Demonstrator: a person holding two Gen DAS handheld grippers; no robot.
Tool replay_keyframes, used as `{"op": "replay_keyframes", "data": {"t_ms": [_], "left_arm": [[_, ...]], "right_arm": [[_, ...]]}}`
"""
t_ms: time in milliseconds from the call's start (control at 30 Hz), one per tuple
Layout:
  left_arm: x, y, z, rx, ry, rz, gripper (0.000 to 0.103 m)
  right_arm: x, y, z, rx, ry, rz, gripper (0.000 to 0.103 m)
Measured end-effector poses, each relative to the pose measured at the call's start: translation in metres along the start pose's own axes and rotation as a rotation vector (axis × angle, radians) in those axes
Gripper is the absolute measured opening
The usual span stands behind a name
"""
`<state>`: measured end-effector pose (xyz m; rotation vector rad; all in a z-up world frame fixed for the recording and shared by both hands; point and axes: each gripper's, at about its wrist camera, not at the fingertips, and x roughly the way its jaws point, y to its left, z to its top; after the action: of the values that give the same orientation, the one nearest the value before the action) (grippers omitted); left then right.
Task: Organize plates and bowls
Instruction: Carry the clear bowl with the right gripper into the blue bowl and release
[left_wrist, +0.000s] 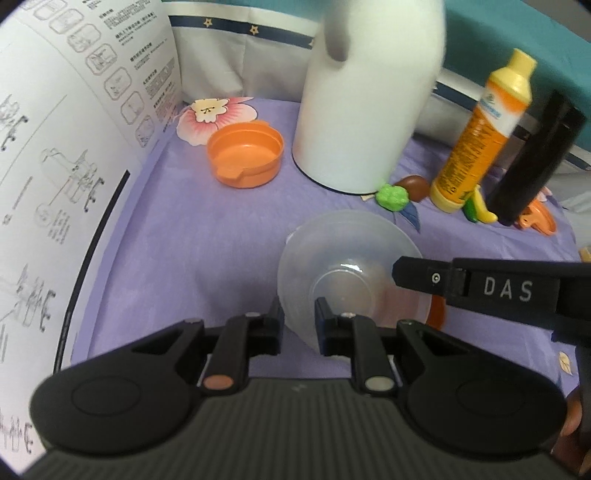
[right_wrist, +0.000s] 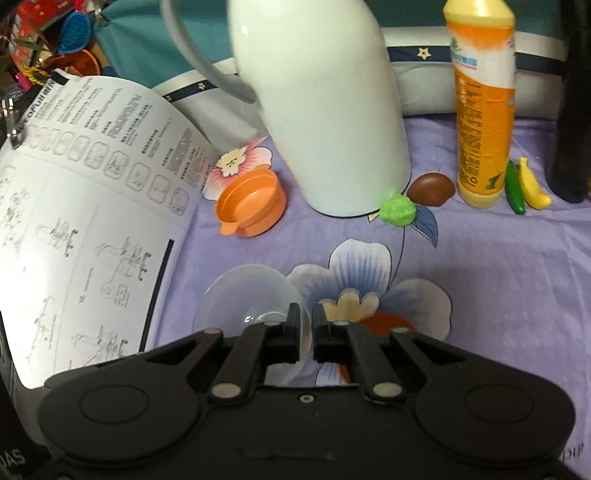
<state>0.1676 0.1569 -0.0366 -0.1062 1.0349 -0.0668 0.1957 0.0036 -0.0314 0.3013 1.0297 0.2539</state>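
Purple floral cloth (left_wrist: 221, 240) w/ clear round plastic bowl (left_wrist: 347, 254)

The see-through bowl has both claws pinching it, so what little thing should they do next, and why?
Probably lift the clear bowl a little and carry it toward the orange bowl. The left claw and right claw each look closed on its rim, and the orange bowl sits open and upright beside the white jug, ready for stacking.
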Motion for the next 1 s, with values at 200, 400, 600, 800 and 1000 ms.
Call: {"op": "replay_keyframes", "data": {"t_ms": [200, 400, 600, 800, 1000], "left_arm": [[-0.03, -0.013, -0.019, 0.01, -0.008, -0.017, 0.017], [-0.058, -0.036, -0.041, 0.044, -0.018, -0.044, 0.017], [-0.077, -0.066, -0.064, 0.1, -0.01, -0.078, 0.017], [-0.083, -0.09, -0.092, 0.139, 0.031, -0.11, 0.017], [-0.085, -0.108, -0.116, 0.183, 0.076, -0.13, 0.017]], "right_arm": [[-0.037, -0.005, -0.02, 0.003, -0.017, 0.002, 0.007], [-0.077, -0.019, -0.045, 0.032, -0.044, 0.001, 0.007], [-0.111, -0.04, -0.073, 0.072, -0.062, -0.016, 0.007], [-0.135, -0.065, -0.102, 0.097, -0.064, -0.036, 0.007], [-0.153, -0.09, -0.131, 0.132, -0.045, -0.047, 0.008]]}}
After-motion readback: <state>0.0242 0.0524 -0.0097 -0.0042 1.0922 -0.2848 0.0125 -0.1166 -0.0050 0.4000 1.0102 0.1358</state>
